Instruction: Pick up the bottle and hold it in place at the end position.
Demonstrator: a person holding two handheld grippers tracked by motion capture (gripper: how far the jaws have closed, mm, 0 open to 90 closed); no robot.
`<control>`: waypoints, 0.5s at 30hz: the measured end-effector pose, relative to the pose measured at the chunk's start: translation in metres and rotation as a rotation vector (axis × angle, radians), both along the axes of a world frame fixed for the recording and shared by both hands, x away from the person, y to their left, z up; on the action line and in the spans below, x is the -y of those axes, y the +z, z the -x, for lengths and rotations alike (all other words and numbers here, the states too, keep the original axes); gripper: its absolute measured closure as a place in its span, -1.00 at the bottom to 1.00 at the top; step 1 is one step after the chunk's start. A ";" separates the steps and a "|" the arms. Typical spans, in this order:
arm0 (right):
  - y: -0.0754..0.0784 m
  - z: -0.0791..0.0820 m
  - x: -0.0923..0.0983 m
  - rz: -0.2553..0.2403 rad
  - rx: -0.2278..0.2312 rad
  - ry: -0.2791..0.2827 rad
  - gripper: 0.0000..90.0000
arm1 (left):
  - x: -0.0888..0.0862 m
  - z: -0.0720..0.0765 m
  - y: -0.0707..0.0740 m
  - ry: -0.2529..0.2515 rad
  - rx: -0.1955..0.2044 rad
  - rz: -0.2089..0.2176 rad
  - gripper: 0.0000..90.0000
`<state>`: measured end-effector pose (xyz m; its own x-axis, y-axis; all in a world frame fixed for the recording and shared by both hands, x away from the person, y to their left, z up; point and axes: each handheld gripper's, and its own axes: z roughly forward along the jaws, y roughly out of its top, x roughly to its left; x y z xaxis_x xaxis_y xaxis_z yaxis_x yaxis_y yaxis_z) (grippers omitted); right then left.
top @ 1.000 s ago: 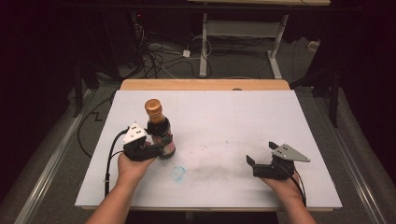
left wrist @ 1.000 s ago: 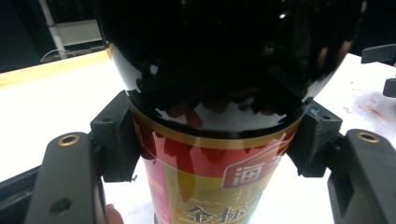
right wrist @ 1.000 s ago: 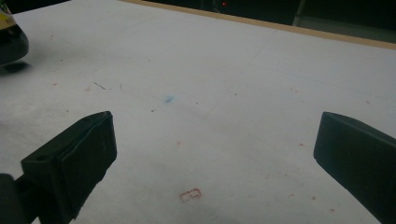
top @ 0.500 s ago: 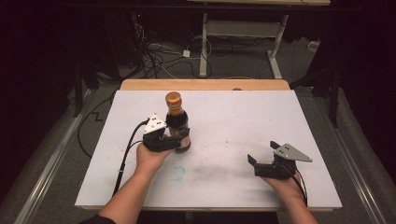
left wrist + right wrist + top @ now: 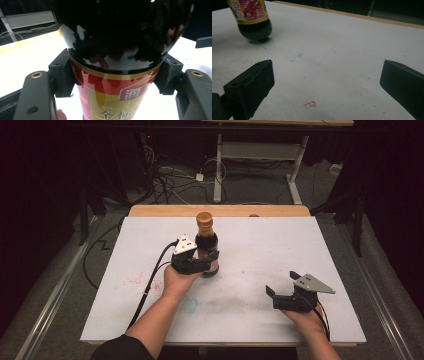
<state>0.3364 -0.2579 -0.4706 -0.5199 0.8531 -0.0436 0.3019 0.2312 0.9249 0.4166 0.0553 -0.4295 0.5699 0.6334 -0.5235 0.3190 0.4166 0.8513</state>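
Standing upright, dark bottle (image 5: 206,251), orange cap (image 5: 203,218), red-gold label (image 5: 110,97)

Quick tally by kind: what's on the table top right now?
Bottles: 1, the dark sauce bottle, brown cap, clamped in the left gripper
Grippers: 2, left gripper and right gripper, the latter with jaws apart and nothing between them
Total: 3

The bench (image 5: 250,235) is seen from above and in front by the high view, looking down. The soy sauce bottle (image 5: 112,75) is framed very close by the left gripper view. Low over the bench, the right gripper view is aimed across it; the bottle is shared by all three.
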 end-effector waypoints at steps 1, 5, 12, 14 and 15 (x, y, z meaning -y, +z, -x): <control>0.000 0.000 0.000 0.000 0.000 0.000 -0.99 | 0.000 0.000 0.000 0.000 0.000 0.000 -0.36; 0.000 0.000 0.000 -0.002 0.001 0.001 -0.99 | 0.010 -0.006 -0.003 -0.003 0.000 -0.007 -0.36; 0.000 0.000 0.000 -0.001 0.001 0.003 -0.99 | 0.017 -0.012 -0.007 -0.003 0.000 -0.010 -0.36; 0.000 0.000 0.000 0.000 0.001 0.006 -0.99 | 0.018 -0.013 -0.008 -0.003 -0.003 -0.009 -0.36; 0.000 -0.001 0.000 0.002 0.002 0.007 -0.99 | 0.019 -0.014 -0.009 -0.004 -0.002 -0.015 -0.36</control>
